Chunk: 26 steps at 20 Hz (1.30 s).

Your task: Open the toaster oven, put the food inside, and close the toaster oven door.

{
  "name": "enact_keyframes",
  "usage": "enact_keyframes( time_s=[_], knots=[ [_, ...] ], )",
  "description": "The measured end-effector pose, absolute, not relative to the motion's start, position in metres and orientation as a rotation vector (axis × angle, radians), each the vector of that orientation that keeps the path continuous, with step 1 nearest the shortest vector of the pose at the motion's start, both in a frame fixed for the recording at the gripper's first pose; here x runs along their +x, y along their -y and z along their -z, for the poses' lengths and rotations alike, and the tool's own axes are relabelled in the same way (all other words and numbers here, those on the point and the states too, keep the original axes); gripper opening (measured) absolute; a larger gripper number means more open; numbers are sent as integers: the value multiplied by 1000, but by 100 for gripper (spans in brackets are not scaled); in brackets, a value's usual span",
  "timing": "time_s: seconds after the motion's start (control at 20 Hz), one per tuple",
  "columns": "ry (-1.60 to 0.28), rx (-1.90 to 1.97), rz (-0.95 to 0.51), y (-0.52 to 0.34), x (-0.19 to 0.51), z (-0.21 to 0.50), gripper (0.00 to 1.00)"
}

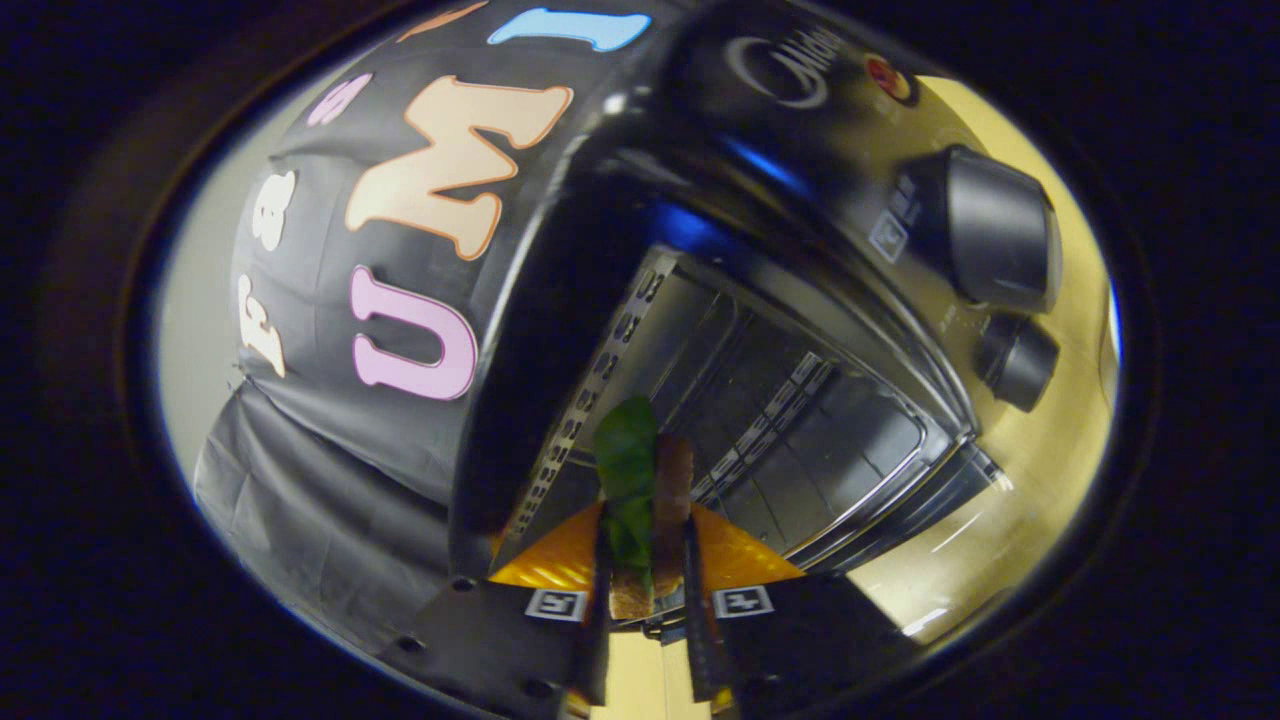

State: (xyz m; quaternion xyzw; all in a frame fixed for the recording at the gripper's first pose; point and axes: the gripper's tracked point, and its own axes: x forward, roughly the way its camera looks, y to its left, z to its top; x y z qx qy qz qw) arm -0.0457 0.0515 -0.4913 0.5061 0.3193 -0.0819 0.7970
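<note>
A black toaster oven (800, 170) fills the scene ahead of me, seen tilted, with its door down and its metal chamber (760, 420) exposed. My gripper (645, 560) is shut on a piece of food (645, 490), a sandwich-like stack with a green leaf, a brown layer and bread. The food stands edge-on between my fingers and reaches toward the oven's mouth, close to the perforated side wall (590, 400). The wire rack (790, 400) lies beyond the food. The lowered door's edge (930, 500) shows below the chamber.
Two dark knobs (995, 230) (1020, 360) sit on the oven's control panel, to the right of the chamber. A pale yellow tabletop (1040, 470) carries the oven. The booth's black cloth wall (330, 480) hangs behind and to the left.
</note>
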Motion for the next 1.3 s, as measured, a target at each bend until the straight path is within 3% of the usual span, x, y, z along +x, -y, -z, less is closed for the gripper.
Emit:
enact_keyframes(
  time_s=[0.45,0.95,1.3],
  knots=[
    [-683,843,197,-28,-59,491,86],
    [-744,750,167,-3,-93,473,98],
    [-818,694,82,-13,-131,458,99]
  ],
)
